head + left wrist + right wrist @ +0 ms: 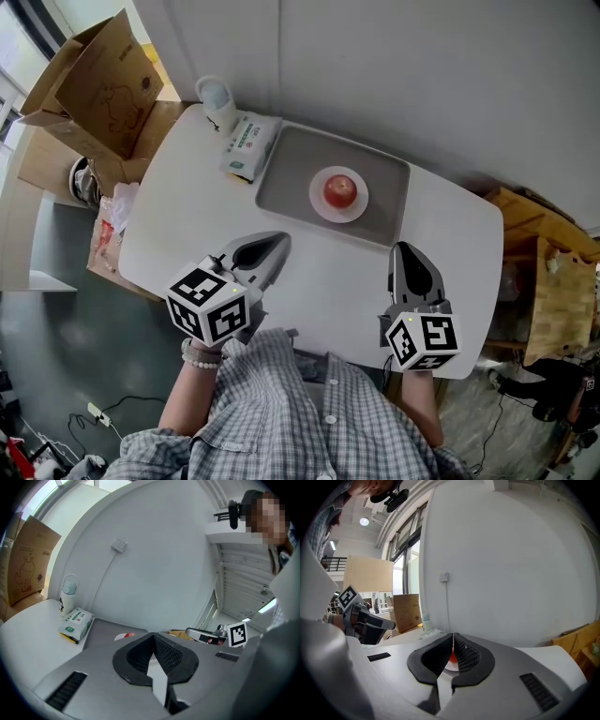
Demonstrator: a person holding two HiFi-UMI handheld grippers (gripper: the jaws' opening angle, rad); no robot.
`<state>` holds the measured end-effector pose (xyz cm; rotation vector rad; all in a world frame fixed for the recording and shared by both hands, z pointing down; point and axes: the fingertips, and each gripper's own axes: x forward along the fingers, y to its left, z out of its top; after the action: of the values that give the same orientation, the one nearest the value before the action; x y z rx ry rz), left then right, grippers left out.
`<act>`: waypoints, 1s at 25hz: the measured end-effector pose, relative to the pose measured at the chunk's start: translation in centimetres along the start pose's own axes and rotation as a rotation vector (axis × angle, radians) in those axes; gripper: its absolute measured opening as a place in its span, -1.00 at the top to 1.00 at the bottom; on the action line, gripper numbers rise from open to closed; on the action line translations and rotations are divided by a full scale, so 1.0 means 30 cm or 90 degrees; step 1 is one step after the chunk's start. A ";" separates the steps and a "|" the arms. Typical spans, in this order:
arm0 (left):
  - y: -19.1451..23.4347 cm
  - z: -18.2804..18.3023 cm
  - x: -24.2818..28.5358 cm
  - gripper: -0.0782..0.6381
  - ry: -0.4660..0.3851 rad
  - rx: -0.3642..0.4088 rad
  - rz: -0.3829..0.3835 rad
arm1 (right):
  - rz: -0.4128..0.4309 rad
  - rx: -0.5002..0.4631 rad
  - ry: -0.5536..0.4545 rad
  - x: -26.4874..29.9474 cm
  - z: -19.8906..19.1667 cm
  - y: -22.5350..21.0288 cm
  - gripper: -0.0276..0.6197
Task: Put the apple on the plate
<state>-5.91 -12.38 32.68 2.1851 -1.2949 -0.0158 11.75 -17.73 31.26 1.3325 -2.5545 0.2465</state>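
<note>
Round red apple sitting on small white round plate; grey left gripper and right gripper hovering nearby, both pinched together, empty.

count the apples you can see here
1. The round red apple sits on the small white round plate, on the grey rectangular tray on the white table. The open brown cardboard box past the table's left end could hide more.
</note>
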 end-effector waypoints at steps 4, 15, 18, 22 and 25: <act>-0.005 -0.004 0.001 0.76 0.001 -0.005 -0.003 | 0.003 -0.004 0.001 -0.002 -0.002 0.004 0.83; -0.009 -0.017 0.004 0.76 0.006 -0.007 -0.004 | 0.004 -0.007 0.006 -0.007 -0.011 0.007 0.84; -0.009 -0.020 0.006 0.76 0.008 -0.008 -0.005 | 0.005 -0.006 0.010 -0.005 -0.017 0.007 0.83; -0.009 -0.021 0.007 0.76 0.010 -0.010 -0.006 | 0.005 -0.011 0.016 -0.002 -0.022 0.009 0.84; -0.010 -0.021 0.008 0.76 0.010 -0.010 -0.005 | 0.006 -0.011 0.016 -0.002 -0.021 0.008 0.84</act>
<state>-5.37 -12.16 33.13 2.1728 -1.2731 -0.0128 11.67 -17.38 31.85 1.3032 -2.5373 0.2418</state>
